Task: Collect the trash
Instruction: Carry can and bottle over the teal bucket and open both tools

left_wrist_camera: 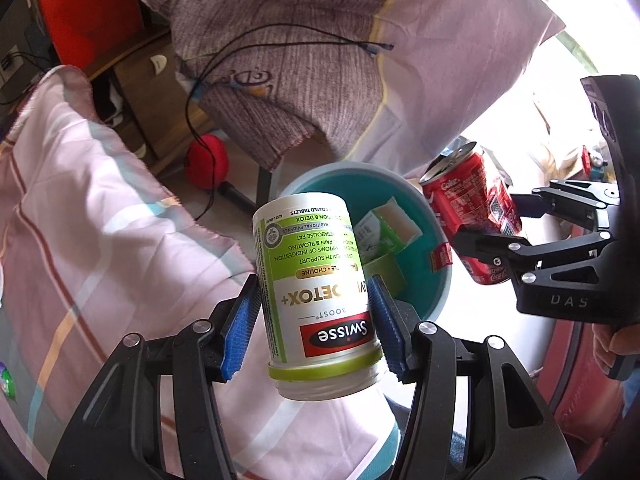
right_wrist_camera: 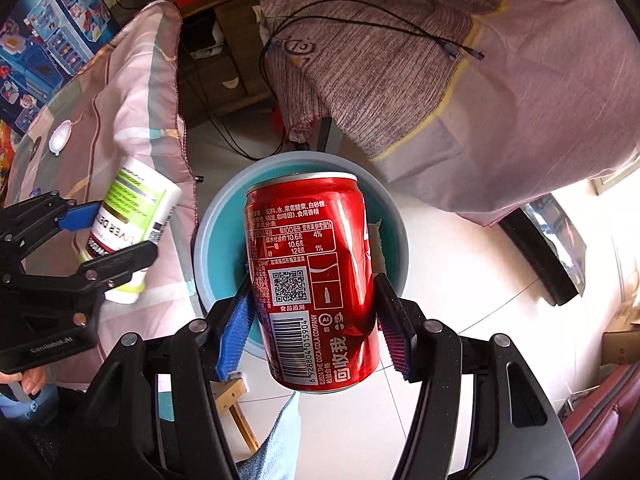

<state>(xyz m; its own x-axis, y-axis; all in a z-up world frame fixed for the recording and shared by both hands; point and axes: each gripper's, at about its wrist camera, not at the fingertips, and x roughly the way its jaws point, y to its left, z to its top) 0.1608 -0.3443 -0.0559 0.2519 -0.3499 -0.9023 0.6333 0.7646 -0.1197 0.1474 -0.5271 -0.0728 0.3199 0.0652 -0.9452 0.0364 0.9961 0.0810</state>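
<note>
red cola can point(right_wrist_camera: 316, 280) sitting directly over teal bin point(right_wrist_camera: 224, 200), long axis pointing down into it | right gripper point(right_wrist_camera: 316, 320) clamping it | left gripper point(left_wrist_camera: 316, 320) clamping white supplement bottle point(left_wrist_camera: 316, 280), hanging nearer bin's rim | 2 drops pending

I hold a red soda can point(right_wrist_camera: 316, 280) in my right gripper point(right_wrist_camera: 314, 320). The blue pads point(right_wrist_camera: 236, 332) squeeze the can from both sides. The can has a dent on its right side. Below it sits a round blue bin point(right_wrist_camera: 396, 216) on the white floor point(right_wrist_camera: 460, 280). On the left I see my left gripper point(right_wrist_camera: 108, 236) holding a white and green bottle point(right_wrist_camera: 132, 216) over a pink blanket point(right_wrist_camera: 132, 92). A black cord point(right_wrist_camera: 360, 12) lies on the purple cloth point(right_wrist_camera: 400, 60) up top.
</note>
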